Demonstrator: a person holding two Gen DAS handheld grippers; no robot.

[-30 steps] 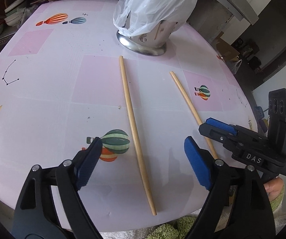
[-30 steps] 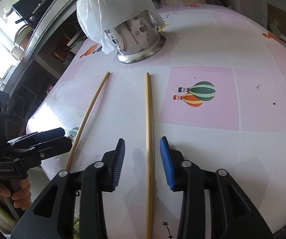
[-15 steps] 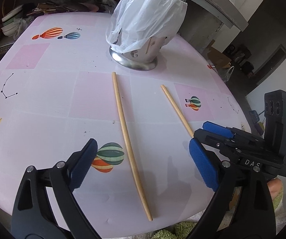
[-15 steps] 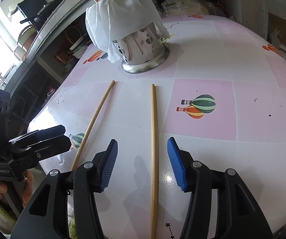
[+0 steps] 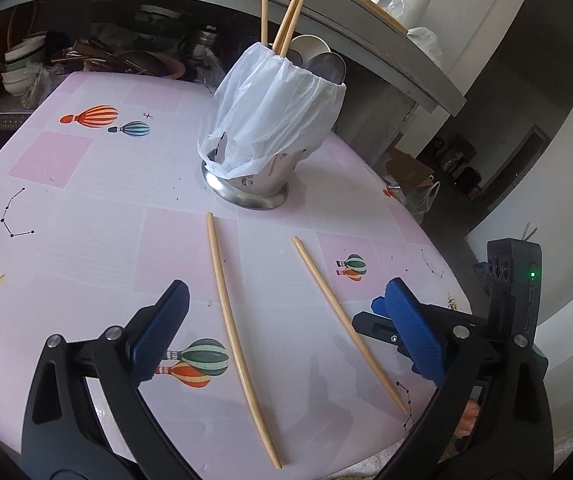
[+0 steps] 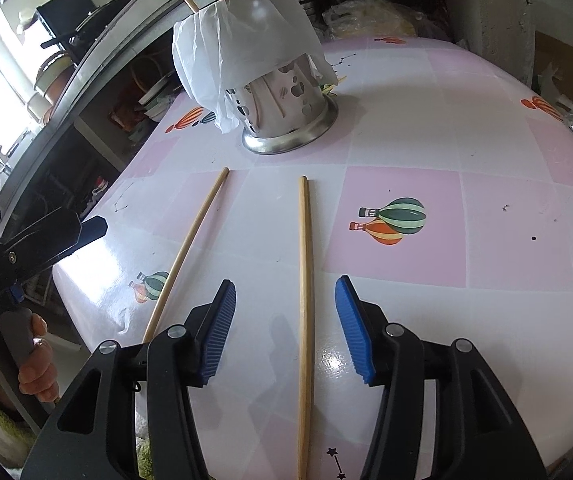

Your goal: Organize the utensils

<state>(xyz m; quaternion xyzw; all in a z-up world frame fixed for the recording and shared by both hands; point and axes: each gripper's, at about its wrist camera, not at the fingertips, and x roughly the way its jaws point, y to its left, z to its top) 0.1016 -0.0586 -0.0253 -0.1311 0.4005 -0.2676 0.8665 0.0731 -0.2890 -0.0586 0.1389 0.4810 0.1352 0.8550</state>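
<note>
Two wooden chopsticks lie on the pink table. The left chopstick lies between the fingers of my open left gripper. The right chopstick lies between the fingers of my open right gripper, which also shows in the left wrist view. Both grippers hover above the table and hold nothing. A steel utensil holder, draped in a white plastic bag, stands beyond the chopsticks with several chopsticks and spoons in it.
The table edge is close below both grippers. A shelf with bowls and clutter lies behind the table. A counter ledge runs above the holder. The left gripper shows at the left of the right wrist view.
Both grippers have pulled back and up from the table, so the whole holder now shows. The right gripper's jaws have opened wider. The chopsticks have not moved.
</note>
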